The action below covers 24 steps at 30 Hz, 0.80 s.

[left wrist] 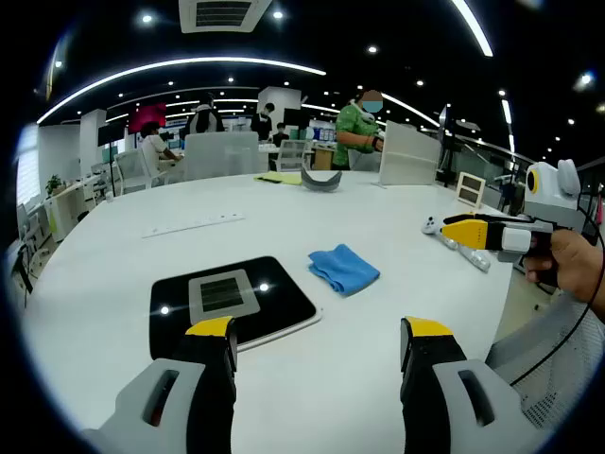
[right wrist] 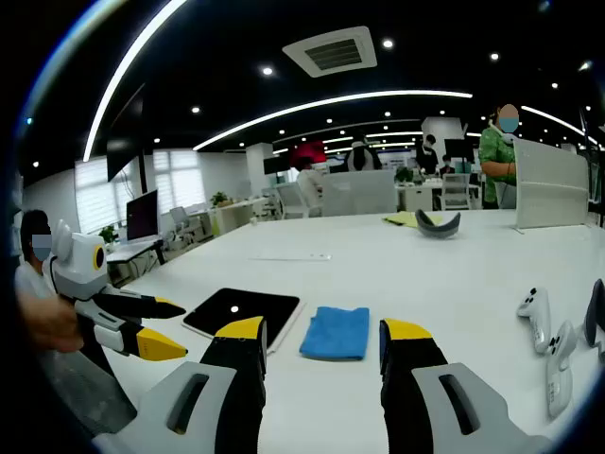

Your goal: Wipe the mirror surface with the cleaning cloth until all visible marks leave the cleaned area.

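Left gripper view, both claws (left wrist: 321, 345) (right wrist: 321, 348) spread open, empty, mirror (left wrist: 232, 305) flat, long axis toward cloth (left wrist: 343, 269)

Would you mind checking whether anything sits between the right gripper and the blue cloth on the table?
Nothing visible does. In the right gripper view, the folded blue cleaning cloth lies just ahead of the open right gripper, with bare white table between. The dark rectangular mirror lies beside the cloth, apart from it.

Open white table (left wrist: 312, 227) surrounds the flat black rectangular mirror (left wrist: 274, 303) and the folded blue cleaning cloth (left wrist: 343, 269) just beside it, with bare surface between them. 2 white game controllers (right wrist: 546, 326) lie well off to one side; a grey curved headset (left wrist: 321, 180) sits far back.
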Available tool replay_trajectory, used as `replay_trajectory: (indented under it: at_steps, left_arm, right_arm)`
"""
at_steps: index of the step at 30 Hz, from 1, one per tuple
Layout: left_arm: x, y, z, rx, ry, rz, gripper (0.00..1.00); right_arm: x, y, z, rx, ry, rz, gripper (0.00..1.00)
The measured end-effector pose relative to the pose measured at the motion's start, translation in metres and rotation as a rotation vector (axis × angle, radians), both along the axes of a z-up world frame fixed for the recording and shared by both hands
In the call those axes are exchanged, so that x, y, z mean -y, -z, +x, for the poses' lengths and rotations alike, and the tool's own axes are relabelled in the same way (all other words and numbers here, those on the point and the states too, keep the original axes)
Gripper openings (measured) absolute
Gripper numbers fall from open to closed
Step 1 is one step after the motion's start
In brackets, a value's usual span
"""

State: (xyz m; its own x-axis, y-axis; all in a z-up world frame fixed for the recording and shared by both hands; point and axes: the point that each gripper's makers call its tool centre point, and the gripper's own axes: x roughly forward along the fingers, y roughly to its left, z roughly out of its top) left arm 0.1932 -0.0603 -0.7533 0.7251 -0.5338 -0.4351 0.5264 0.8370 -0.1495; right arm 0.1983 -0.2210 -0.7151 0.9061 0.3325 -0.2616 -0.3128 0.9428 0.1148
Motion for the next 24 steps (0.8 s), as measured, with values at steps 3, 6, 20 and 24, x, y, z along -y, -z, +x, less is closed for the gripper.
replay_trajectory:
  at_steps: [3,6,20,24]
  left_arm:
    - [0.013,0.003,0.004,-0.009,0.031,0.012,0.67]
    - [0.024,0.007,0.009,-0.021,0.048,0.015,0.66]
    - [0.052,0.019,0.024,-0.050,0.108,0.034,0.64]
    - [0.050,0.010,0.020,-0.016,0.111,0.028,0.64]
  right_arm:
    - [0.002,-0.002,-0.001,0.004,0.009,0.006,0.45]
    - [0.006,-0.003,0.000,0.007,0.018,0.008,0.45]
    - [0.017,0.000,0.001,-0.002,0.062,0.033,0.43]
    - [0.018,0.000,0.000,-0.002,0.066,0.026,0.43]
